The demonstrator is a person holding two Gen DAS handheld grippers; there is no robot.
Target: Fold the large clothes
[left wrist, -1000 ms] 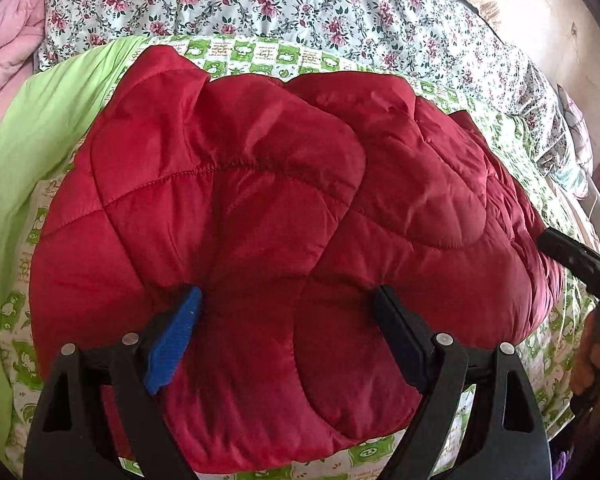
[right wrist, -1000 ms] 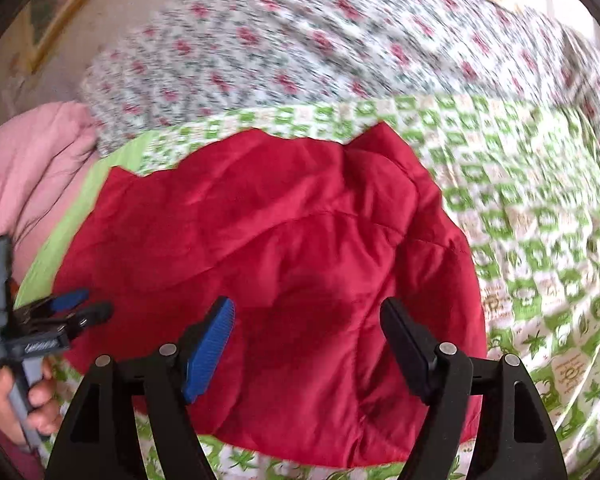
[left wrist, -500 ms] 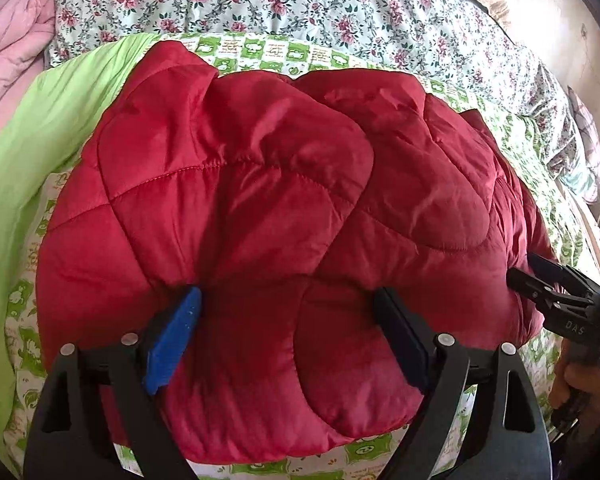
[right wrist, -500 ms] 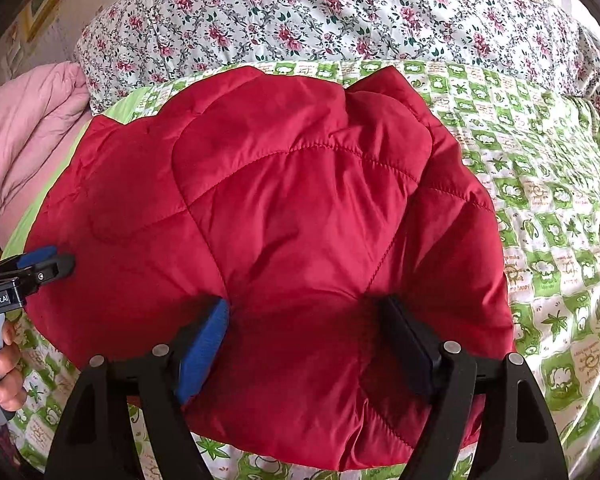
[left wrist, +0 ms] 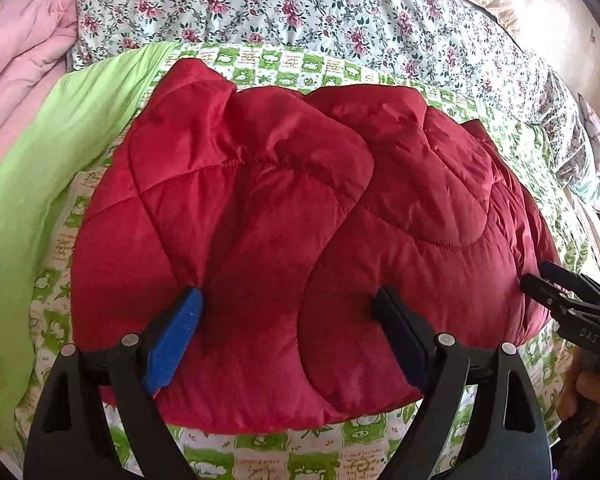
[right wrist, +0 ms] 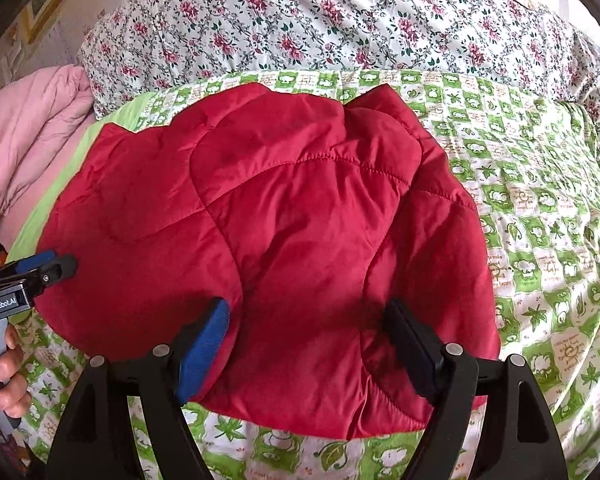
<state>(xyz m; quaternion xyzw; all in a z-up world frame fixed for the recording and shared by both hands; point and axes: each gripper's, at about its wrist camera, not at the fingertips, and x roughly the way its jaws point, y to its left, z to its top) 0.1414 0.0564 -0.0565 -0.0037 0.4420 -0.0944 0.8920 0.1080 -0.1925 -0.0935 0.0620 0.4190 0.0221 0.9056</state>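
A red quilted jacket (left wrist: 300, 216) lies folded into a puffy bundle on a green-and-white patterned sheet (left wrist: 284, 452); it also shows in the right wrist view (right wrist: 284, 224). My left gripper (left wrist: 288, 312) is open, its fingertips pressing on the jacket's near edge. My right gripper (right wrist: 308, 320) is open, also pressing on the near part of the jacket. Each gripper shows at the side of the other's view, the right one (left wrist: 556, 288) and the left one (right wrist: 48, 268), both at the jacket's edges.
A floral quilt (left wrist: 300, 8) lies across the back of the bed. A pink blanket (left wrist: 16, 60) is heaped at the left, beside a plain lime-green cloth (left wrist: 40, 184). The patterned sheet (right wrist: 540, 240) stretches bare to the right of the jacket.
Both grippers have drawn back and risen a little from the jacket, so more sheet shows at its near edge. The jacket has stayed as a folded bundle.
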